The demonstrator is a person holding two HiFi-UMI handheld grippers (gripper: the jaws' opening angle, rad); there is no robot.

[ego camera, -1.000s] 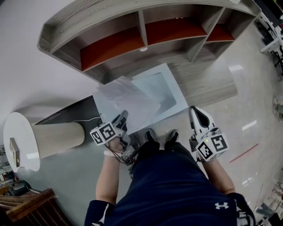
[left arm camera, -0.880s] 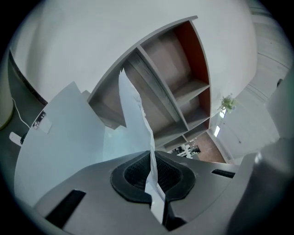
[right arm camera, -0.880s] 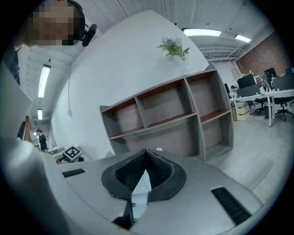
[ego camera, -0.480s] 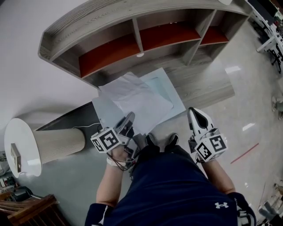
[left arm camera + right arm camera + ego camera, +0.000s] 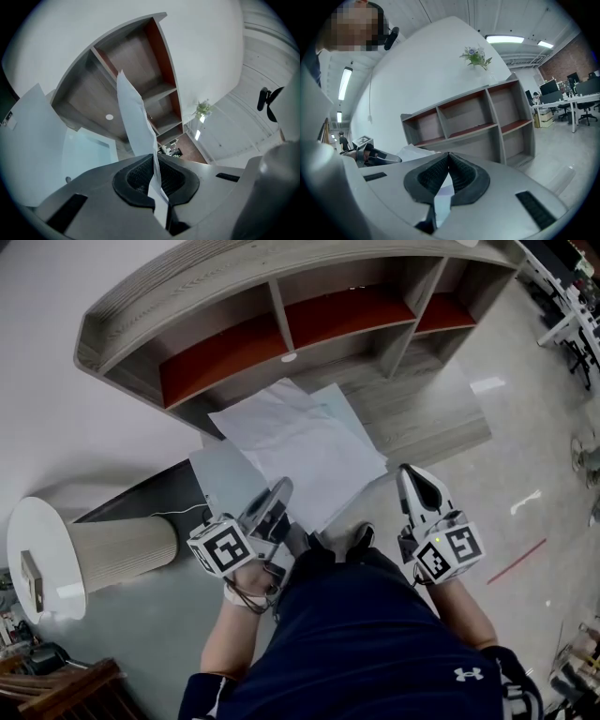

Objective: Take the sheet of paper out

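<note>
A white sheet of paper [image 5: 302,442] hangs in the air in front of the shelf, with its near corner pinched in my left gripper [image 5: 274,505], which is shut on it. In the left gripper view the sheet [image 5: 135,115] rises edge-on from between the pads [image 5: 136,180]. Under it a pale, see-through sleeve [image 5: 217,480] lies flat on the floor, mostly hidden by the sheet. To the right my right gripper [image 5: 415,486] is level and apart from the paper. Its jaws meet at the tips [image 5: 448,154] with nothing between them.
A curved grey wooden shelf unit [image 5: 281,324] with red back panels stands against the white wall. At the left there is a round white-topped stand [image 5: 89,540] beside a dark mat [image 5: 150,488]. The person's shoes [image 5: 361,536] are just behind the sleeve.
My left gripper has risen and drawn back with the sheet, which now lies higher and covers more of the sleeve. The right gripper has kept still.
</note>
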